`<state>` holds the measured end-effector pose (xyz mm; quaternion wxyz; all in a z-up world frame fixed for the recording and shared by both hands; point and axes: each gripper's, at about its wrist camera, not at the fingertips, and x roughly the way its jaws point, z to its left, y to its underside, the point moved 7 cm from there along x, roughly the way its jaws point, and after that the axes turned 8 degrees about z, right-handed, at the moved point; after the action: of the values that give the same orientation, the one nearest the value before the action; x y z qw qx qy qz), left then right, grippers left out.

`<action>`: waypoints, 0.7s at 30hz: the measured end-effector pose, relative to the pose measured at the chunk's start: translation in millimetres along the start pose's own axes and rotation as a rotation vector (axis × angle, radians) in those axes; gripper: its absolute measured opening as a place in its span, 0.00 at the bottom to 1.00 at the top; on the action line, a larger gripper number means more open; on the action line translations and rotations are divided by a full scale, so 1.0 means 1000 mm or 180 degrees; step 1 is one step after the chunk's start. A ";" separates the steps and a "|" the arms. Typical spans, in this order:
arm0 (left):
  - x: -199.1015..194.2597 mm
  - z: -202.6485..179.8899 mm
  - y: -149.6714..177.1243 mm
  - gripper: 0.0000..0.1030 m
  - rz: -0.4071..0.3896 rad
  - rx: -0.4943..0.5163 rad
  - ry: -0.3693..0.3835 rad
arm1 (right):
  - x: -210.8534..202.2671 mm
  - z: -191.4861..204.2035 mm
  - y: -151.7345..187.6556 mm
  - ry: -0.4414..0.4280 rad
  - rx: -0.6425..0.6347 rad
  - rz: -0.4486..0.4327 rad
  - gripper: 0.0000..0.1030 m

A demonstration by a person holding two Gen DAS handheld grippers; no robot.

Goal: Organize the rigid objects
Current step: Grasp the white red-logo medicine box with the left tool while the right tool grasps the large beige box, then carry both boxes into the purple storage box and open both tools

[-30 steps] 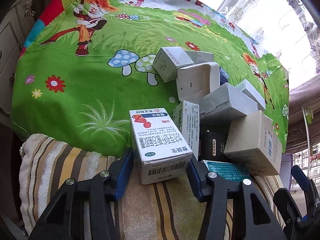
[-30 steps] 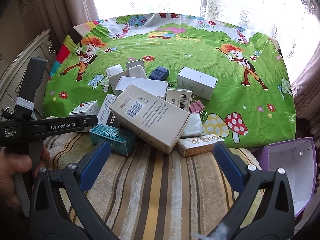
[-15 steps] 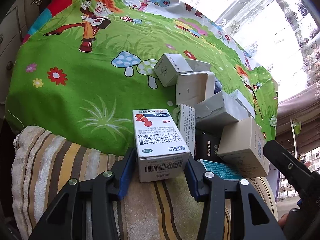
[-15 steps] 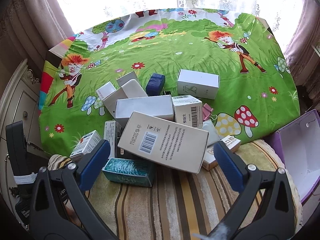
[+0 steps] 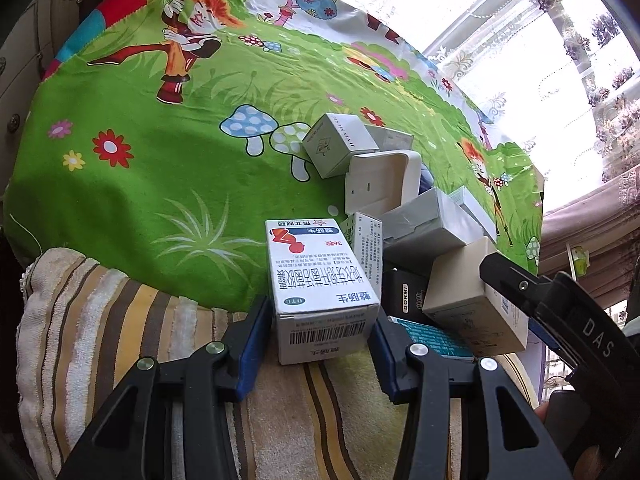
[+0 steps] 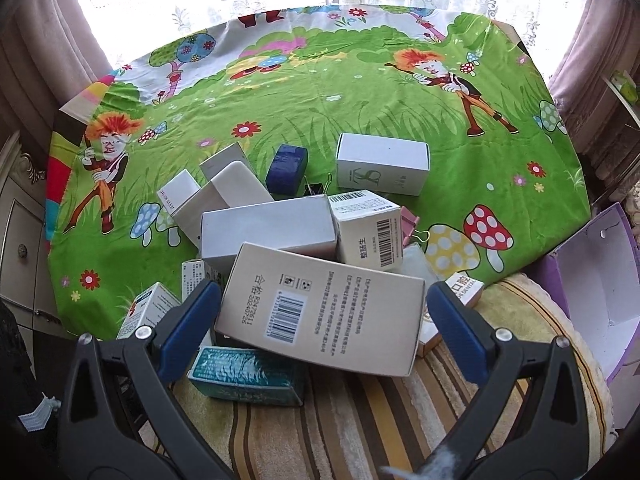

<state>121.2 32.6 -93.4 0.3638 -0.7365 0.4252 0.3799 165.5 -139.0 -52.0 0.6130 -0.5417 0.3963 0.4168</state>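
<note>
a striped towel point(image 6: 360, 420) overlaps the near edge of a green cartoon cloth point(image 6: 320, 92) on a table by a curtained window. on the towel, the left gripper point(image 5: 318, 344) has its blue pads pressed against both sides of a white medicine box point(image 5: 320, 280), which stands at the left end of a pile of boxes with its barcode end facing the camera. the right gripper point(image 6: 324, 332) hangs with jaws wide, one on either side of a large beige box point(image 6: 324, 312) without visibly touching it; that box lies tilted on top of the pile. under the beige box's near edge sits a teal box point(image 6: 244, 376), and behind it a long grey box point(image 6: 268, 228) and a barcoded white box point(image 6: 368, 228). farther back from the beige box stand a small blue box point(image 6: 286, 168) and a white box point(image 6: 382, 164) on the cloth. to the beige box's right, at the table's edge, is an open purple carton point(image 6: 596, 276).
</note>
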 end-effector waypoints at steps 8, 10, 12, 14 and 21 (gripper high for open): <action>-0.001 0.000 0.000 0.46 -0.0009 -0.0002 0.0012 | -0.004 0.005 -0.002 -0.0060 0.0010 -0.0056 1.00; -0.001 0.000 0.000 0.46 -0.0011 -0.0003 0.0017 | 0.000 0.008 -0.002 -0.0019 -0.0057 -0.0024 1.00; -0.001 0.001 0.000 0.46 -0.0010 -0.0005 0.0021 | 0.005 0.009 -0.001 0.0011 -0.0073 0.0029 1.00; -0.001 0.001 0.000 0.46 -0.0008 0.0000 0.0013 | 0.010 0.007 0.000 0.0001 -0.0024 0.0072 1.00; -0.003 0.000 0.000 0.43 -0.0046 -0.0001 0.0050 | 0.013 0.009 0.001 -0.0063 -0.0180 0.0068 0.98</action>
<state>120.1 33.7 -91.0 0.3631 -0.7426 0.4226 0.3715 169.4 -128.7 -63.5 0.5969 -0.5503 0.3840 0.4397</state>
